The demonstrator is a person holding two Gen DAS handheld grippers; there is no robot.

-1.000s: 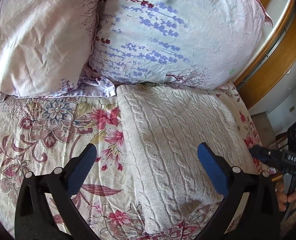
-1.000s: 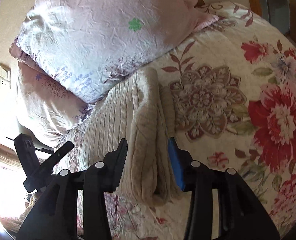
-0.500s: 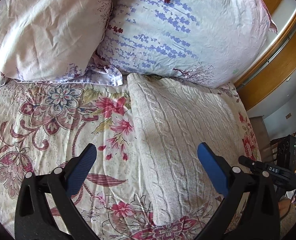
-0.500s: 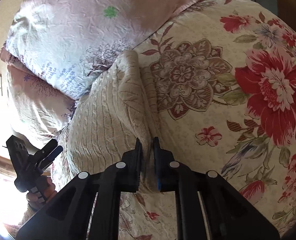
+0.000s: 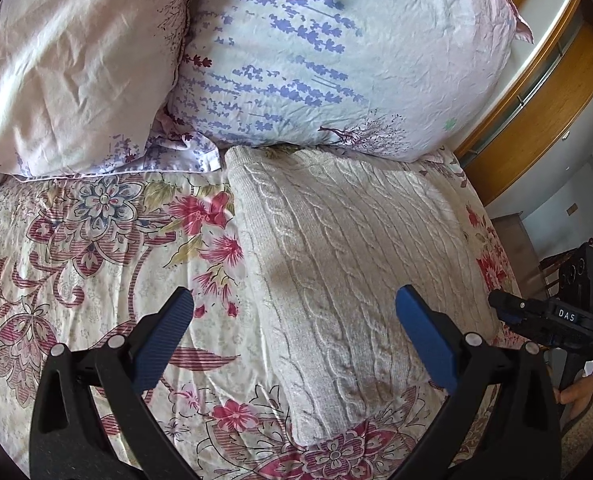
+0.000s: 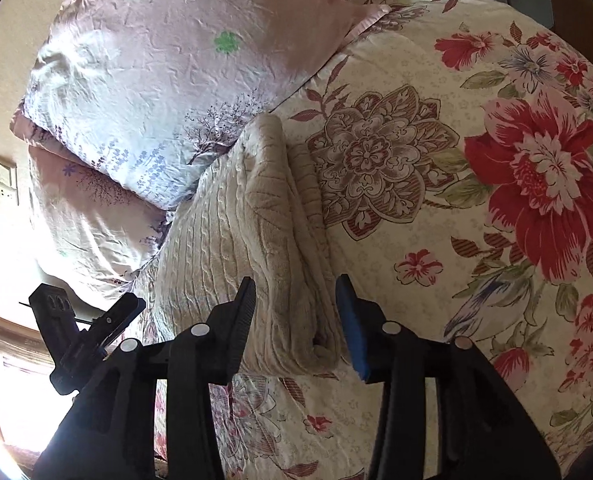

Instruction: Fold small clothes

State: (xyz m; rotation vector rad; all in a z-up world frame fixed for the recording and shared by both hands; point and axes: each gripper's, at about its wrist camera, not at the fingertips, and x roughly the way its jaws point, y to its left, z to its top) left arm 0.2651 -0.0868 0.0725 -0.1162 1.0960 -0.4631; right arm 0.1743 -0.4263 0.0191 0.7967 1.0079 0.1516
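While the folded cream cable-knit sweater point(image 5: 348, 272) lies on the floral-print bed quilt point(image 5: 96, 264), near the bed's head edge and tucked against the lavender-print pillow point(image 5: 336, 60), neither gripper has hold of it.

Left gripper point(image 5: 294, 334): jaws wide apart, hovering over the sweater's near-left edge, nothing between the pads.

Right gripper point(image 6: 296, 312): jaws opening, about a third apart, straddling the thick stacked fold at the sweater's right side; knit sits between them, but the pads look clear of it.

Handling, my read: soft, bulky, light-to-medium knit. No stiffness, so it will sag and the layers may slide apart if lifted from one point. Cable texture gives good friction, so slip is unlikely, but the yarn can snag.

Where to grab: pinch through all the layers at the folded edge, deep rather than by the tips. Two-point hold, one gripper at each end of the same edge, keeps the stack square. Taking only the top layer would unfold it.
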